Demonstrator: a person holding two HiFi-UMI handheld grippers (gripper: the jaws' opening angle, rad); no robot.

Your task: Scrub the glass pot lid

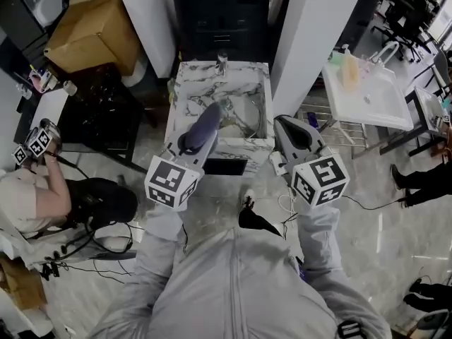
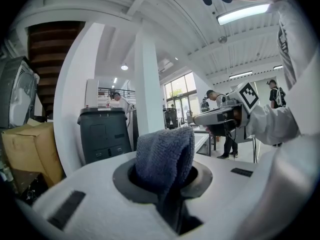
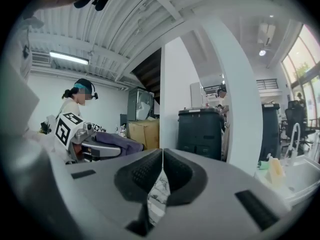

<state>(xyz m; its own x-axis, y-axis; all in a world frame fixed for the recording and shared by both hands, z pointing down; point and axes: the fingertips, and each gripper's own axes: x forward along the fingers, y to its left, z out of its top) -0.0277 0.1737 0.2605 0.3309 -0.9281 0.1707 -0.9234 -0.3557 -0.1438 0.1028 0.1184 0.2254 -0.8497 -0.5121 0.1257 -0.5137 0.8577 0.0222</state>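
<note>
Fingers of left gripper (image 2: 167,174) pinched on blue-grey cloth (image 2: 164,151); right gripper (image 3: 161,166) fingers pressed together, empty. Glass pot lid (image 1: 240,119) seen ahead, inside marble sink (image 1: 183,90); white pillars (image 1: 311,27) flanking sink, grey floor (image 1: 395,221) beneath.

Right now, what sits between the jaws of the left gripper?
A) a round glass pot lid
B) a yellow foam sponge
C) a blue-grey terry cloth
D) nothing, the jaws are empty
C: in the left gripper view the blue-grey terry cloth stands bunched up between the jaws of the left gripper, which are closed on it.
</note>
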